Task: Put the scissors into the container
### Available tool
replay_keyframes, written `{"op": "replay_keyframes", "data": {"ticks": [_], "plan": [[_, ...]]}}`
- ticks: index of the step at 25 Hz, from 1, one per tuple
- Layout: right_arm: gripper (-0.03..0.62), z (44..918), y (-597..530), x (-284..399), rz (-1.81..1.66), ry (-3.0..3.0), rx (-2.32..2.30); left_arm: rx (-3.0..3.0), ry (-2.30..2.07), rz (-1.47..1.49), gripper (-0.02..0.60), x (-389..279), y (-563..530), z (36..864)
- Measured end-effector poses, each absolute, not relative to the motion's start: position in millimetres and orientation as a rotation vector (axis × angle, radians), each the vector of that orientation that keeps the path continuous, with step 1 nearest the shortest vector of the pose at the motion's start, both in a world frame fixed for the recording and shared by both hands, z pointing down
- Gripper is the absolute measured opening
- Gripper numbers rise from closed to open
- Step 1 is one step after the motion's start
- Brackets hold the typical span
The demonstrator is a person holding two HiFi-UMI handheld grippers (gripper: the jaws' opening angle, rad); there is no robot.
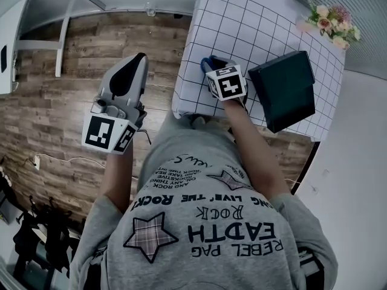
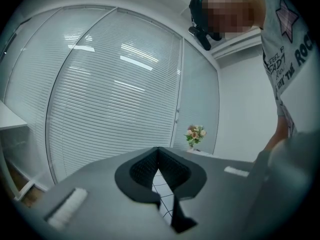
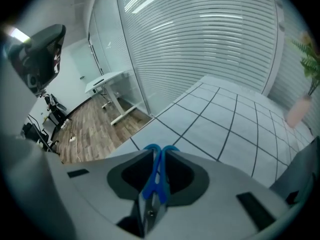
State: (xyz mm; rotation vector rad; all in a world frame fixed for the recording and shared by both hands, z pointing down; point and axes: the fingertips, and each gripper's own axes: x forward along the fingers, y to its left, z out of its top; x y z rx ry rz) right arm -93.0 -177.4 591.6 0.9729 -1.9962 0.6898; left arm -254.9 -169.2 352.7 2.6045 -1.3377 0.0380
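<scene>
While the person stands at the near edge of the one table, its white cloth ruled with a dark grid, two grippers are out in front of them. The right gripper is tipped down over the near left part of the table, its jaws pinched narrow on the single pair of scissors. The blue handles poke out past the jaw tips and the metal blades run back toward the gripper's body. I cannot tell whether the scissors touch the cloth. One dark, box-shaped container sits on the table just to the right of that gripper, apart from it. The left gripper hangs off to the left over the wooden floor, jaw tips together with nothing in them. One small bunch of flowers stands at the table's far right corner.
</scene>
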Motion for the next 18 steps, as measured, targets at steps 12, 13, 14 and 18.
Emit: {"op": "replay_keyframes", "data": {"ticks": [12, 13, 14, 18], "plan": [[0.077, 540.6, -188.7, -86.4, 0.704, -2.217, 1.054, 2.627, -1.32, 0.022, 0.009, -247.1, -175.8, 345.3], [0.075, 533.4, -189.5, -84.9, 0.7, -2.237, 1.068, 2.63, -1.317, 0.02, 0.008, -245.9, -176.2, 344.6], [0.075, 526.4, -190.0, -83.4, 0.697, -2.255, 1.082, 2.633, -1.313, 0.019, 0.008, -244.6, -176.4, 343.9], [0.075, 498.1, -188.9, -78.3, 0.703, -2.33, 1.116, 2.651, -1.295, 0.021, 0.008, -239.9, -176.8, 340.7]]}}
